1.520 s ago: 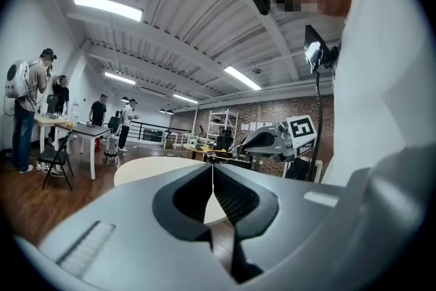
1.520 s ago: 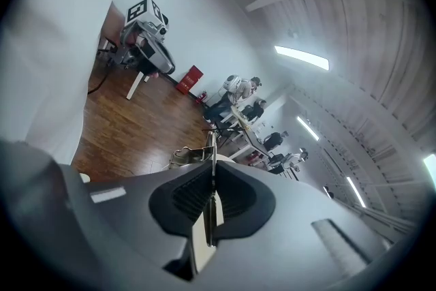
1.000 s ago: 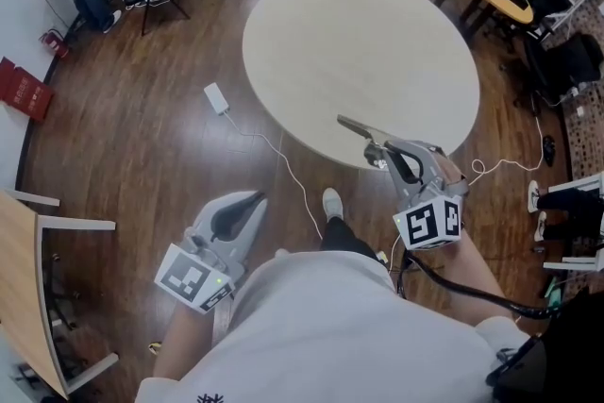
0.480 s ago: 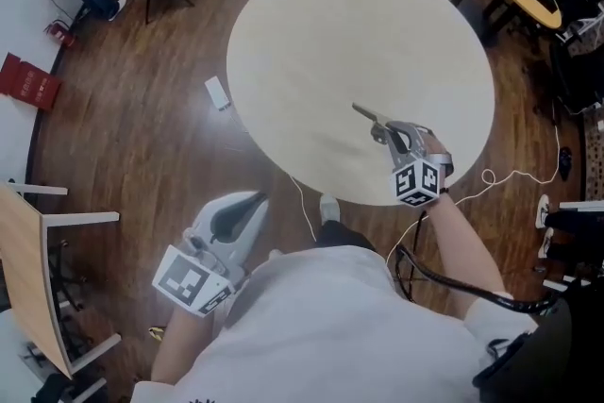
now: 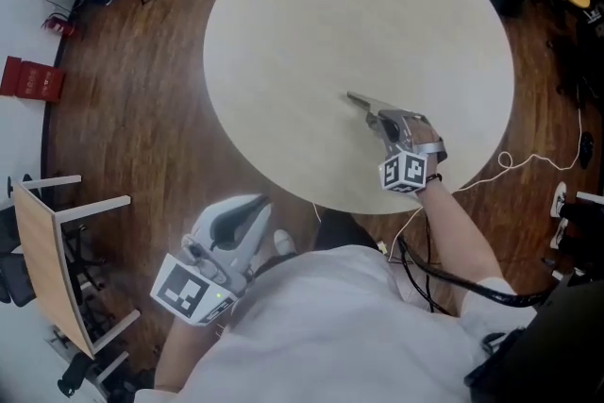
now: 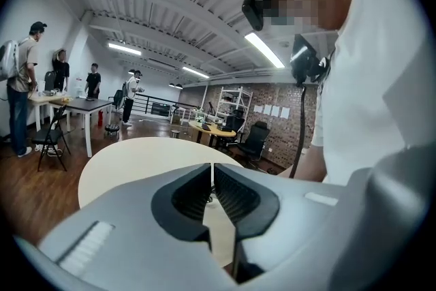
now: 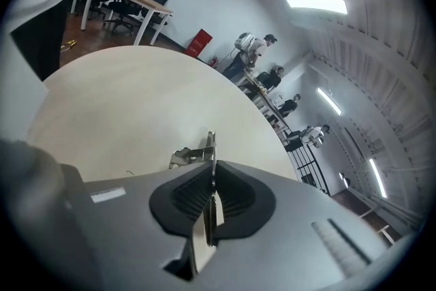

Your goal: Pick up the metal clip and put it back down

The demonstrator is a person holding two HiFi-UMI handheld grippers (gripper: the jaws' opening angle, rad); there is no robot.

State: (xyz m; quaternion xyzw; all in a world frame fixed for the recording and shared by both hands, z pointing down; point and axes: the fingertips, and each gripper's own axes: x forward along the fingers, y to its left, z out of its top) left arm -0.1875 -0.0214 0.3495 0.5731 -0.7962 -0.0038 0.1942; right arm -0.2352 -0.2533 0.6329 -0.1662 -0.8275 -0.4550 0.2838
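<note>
The metal clip (image 5: 362,101) is a thin silver strip that sticks out ahead of my right gripper (image 5: 377,117), which is shut on it over the near right part of the round beige table (image 5: 359,5). In the right gripper view the clip (image 7: 199,154) stands edge-on between the closed pads, its bent end past the tips of the gripper (image 7: 212,172). Whether it touches the tabletop (image 7: 116,99) I cannot tell. My left gripper (image 5: 258,201) hangs off the table beside my body, shut and with nothing in it. The left gripper view shows that gripper (image 6: 212,168) with its jaws together.
A wooden chair (image 5: 55,236) stands at the left on the dark wood floor, and a red object (image 5: 32,78) lies beyond it. A white cable (image 5: 528,160) trails on the floor to the table's right. Several people stand by tables far off (image 6: 27,78).
My right gripper has moved forward from the table's near edge to over its surface, still holding the clip. The left gripper has stayed by my side.
</note>
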